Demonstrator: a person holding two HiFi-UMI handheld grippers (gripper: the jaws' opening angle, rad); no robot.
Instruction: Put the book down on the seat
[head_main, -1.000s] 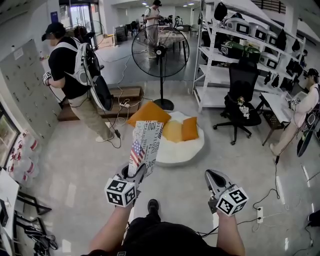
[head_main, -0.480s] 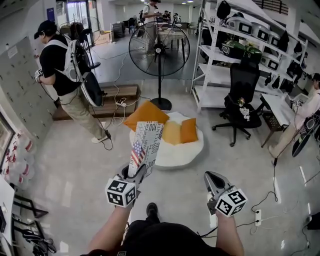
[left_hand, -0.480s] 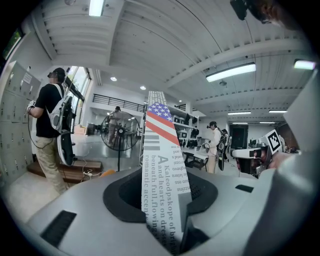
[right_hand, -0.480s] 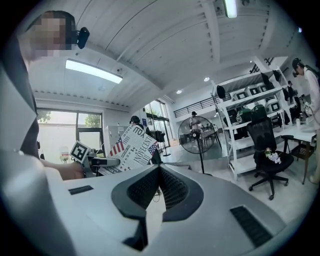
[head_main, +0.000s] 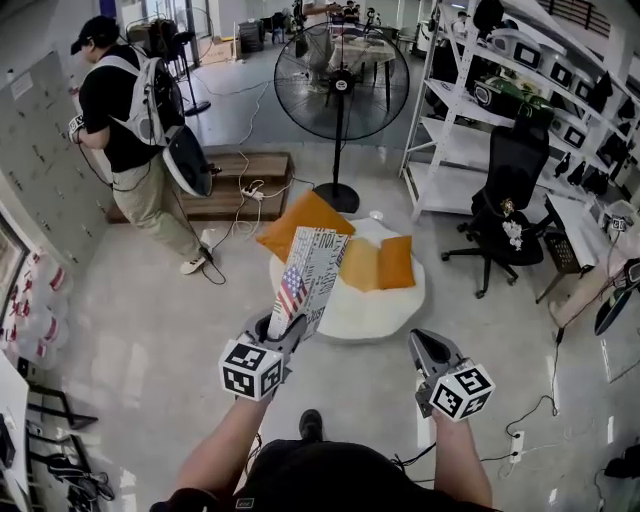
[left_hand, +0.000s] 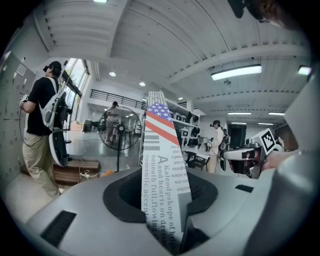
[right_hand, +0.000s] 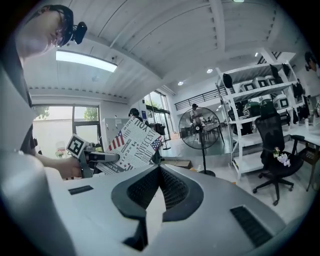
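In left claw (head_main: 288, 334), upright book (head_main: 312, 272), bottom edge hidden; right claw (right_hand: 159, 172) closed

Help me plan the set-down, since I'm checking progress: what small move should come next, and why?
Probably carry the book forward and down toward the bare white front of the seat. The left gripper is clamped on its lower edge, holding it upright in the air short of the seat, and cushions cover the seat's back part.

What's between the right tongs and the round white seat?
Nothing but bare grey floor. The head view shows no object between the right tongs and the seat.
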